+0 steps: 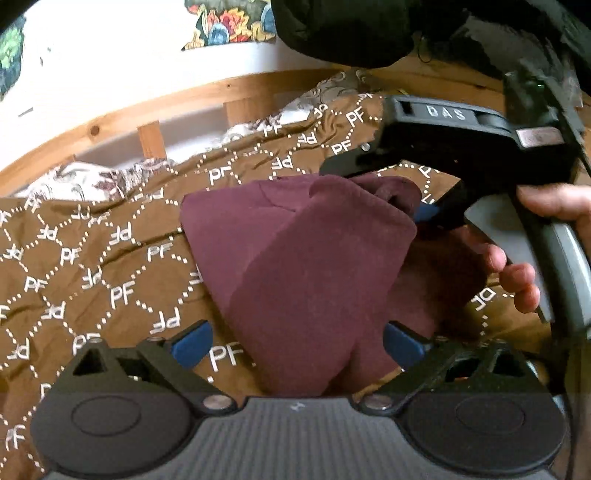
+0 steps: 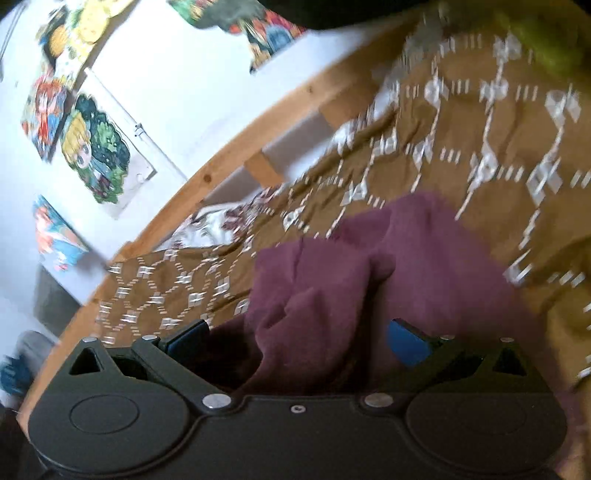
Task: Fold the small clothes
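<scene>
A small maroon garment lies partly folded on the brown patterned bedspread. My left gripper is open, its blue pads on either side of the garment's near end. In the left wrist view my right gripper reaches in from the right at the garment's far corner, where a fold bunches against its blue pad. In the blurred right wrist view the right gripper stands open with the garment lying between its blue pads.
A wooden bed frame runs along the far edge, with a white wall and colourful posters behind. A white floral sheet shows at the bedspread's edge. A dark sleeve hangs above.
</scene>
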`<state>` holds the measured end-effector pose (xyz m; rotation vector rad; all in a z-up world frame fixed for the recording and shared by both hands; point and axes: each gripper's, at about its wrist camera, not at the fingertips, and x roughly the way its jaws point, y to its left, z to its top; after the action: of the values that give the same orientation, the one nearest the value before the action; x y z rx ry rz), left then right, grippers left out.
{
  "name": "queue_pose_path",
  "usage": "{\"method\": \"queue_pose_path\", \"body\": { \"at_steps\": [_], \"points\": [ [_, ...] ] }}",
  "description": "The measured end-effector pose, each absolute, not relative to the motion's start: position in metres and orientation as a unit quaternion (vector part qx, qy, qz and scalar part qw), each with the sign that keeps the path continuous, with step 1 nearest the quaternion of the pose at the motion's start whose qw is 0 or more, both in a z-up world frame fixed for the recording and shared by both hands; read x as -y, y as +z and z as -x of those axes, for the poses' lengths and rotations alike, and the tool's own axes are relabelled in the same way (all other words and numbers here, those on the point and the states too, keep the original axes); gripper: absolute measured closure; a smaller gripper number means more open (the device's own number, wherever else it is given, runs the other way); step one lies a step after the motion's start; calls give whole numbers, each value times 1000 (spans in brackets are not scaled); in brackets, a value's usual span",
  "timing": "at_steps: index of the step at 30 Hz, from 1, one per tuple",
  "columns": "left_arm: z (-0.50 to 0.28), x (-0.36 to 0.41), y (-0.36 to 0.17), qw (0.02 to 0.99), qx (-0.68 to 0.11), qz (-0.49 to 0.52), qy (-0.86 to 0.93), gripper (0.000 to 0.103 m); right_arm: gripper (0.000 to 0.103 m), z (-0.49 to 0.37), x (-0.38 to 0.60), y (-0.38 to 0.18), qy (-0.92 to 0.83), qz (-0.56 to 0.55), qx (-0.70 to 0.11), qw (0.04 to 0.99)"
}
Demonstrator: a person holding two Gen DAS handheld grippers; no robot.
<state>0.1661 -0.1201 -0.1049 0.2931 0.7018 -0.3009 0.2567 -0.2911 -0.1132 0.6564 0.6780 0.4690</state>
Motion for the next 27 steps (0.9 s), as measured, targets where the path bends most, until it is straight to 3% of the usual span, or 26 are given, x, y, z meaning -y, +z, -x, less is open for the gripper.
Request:
{"method": "queue_pose_path", "body": {
  "at_steps": [3,6,10,12,14,17,19,22,27],
  "points": [
    [-163,124,-104,918,-332,-157,-149,17,0,-269,299,-122,245,-368,-330,834],
    [-160,128,-105,917,-327,-167,-155,35,0,-275,307,-127,237,-399,-325,824],
    [-158,134,-109,914,-327,-179,-160,68,2,-278,309,-133,186,-370,-342,844],
    [-156,135,-110,916,-322,-182,-157,74,5,-276,305,-133,176,-348,-341,855],
    [-154,135,-110,917,-317,-184,-158,80,13,-273,299,-130,174,-327,-335,866],
    [-152,135,-110,917,-313,-188,-159,85,35,-268,295,-127,179,-310,-328,874],
    [-150,136,-110,918,-309,-189,-161,86,63,-264,293,-123,184,-297,-321,880],
    [-146,138,-108,920,-299,-192,-167,87,82,-257,286,-110,180,-259,-295,902],
    [-147,153,-98,924,-293,-168,-179,88,87,-240,282,-83,176,-194,-234,936]
  ]
}}
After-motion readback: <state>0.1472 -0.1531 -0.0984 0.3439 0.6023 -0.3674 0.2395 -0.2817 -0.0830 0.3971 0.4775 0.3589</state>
